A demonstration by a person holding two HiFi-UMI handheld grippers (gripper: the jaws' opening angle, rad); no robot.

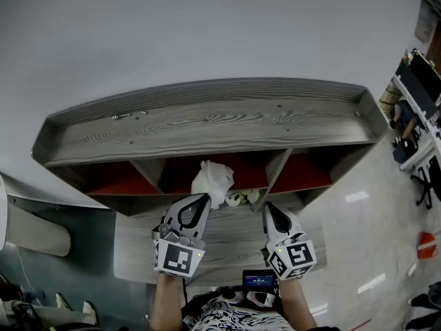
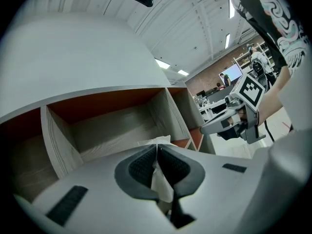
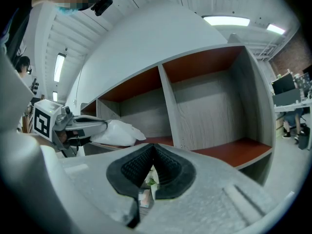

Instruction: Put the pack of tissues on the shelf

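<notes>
The pack of tissues is a white, crinkled plastic pack held at the mouth of the middle red-floored compartment of the grey wooden shelf. My left gripper is shut on its near end, and white wrap shows between the pads. In the right gripper view the pack sticks out from the left gripper toward the shelf. My right gripper hovers to the right with its jaws shut. It holds nothing that I can make out.
Small white-and-green things lie on the lower grey board between the two grippers. Upright dividers split the shelf into several compartments. The right gripper shows at the right of the left gripper view. Office desks stand far right.
</notes>
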